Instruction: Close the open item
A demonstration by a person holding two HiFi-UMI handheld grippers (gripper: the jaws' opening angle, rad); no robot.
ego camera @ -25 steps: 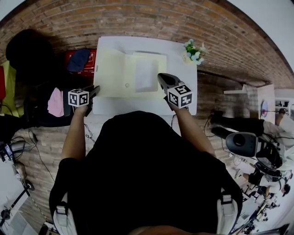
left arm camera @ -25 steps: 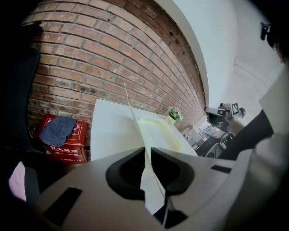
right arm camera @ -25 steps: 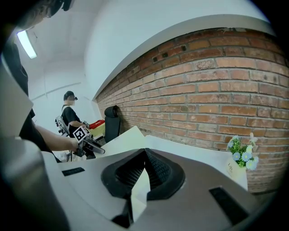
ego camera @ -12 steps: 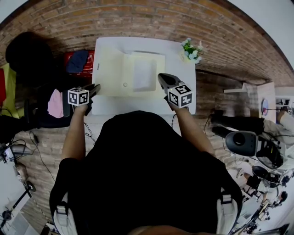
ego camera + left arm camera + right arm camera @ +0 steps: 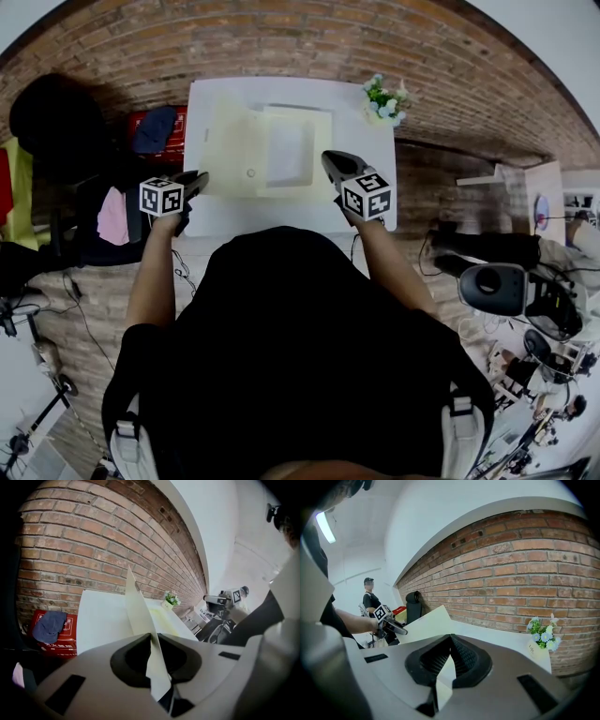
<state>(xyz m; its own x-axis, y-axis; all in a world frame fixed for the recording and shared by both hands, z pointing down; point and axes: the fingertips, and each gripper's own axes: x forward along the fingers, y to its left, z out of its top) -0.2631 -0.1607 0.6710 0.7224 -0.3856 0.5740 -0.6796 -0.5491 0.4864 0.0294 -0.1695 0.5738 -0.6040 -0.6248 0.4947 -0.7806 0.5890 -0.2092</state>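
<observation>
A pale yellow folder (image 5: 267, 150) lies open on the white table (image 5: 291, 211), with a white sheet (image 5: 291, 152) on its right half. At the folder's left edge my left gripper (image 5: 197, 178) is shut on the left flap. In the left gripper view (image 5: 151, 637) that flap (image 5: 137, 605) stands on edge between the jaws. At the folder's right edge, my right gripper (image 5: 328, 157) is shut too. The right gripper view (image 5: 450, 638) shows a pale corner of the folder (image 5: 444, 677) pinched in the jaws and the raised flap (image 5: 426, 619) beyond.
A small pot of flowers (image 5: 384, 101) stands at the table's far right corner. A red box with a blue cloth (image 5: 155, 127) and a black chair (image 5: 52, 112) sit left of the table. Camera gear (image 5: 492, 286) stands at the right. A person (image 5: 370, 599) stands in the background.
Both grippers keep their places and their hold on the folder. The head view has only drifted slightly, shifting the table a little left in the picture.
</observation>
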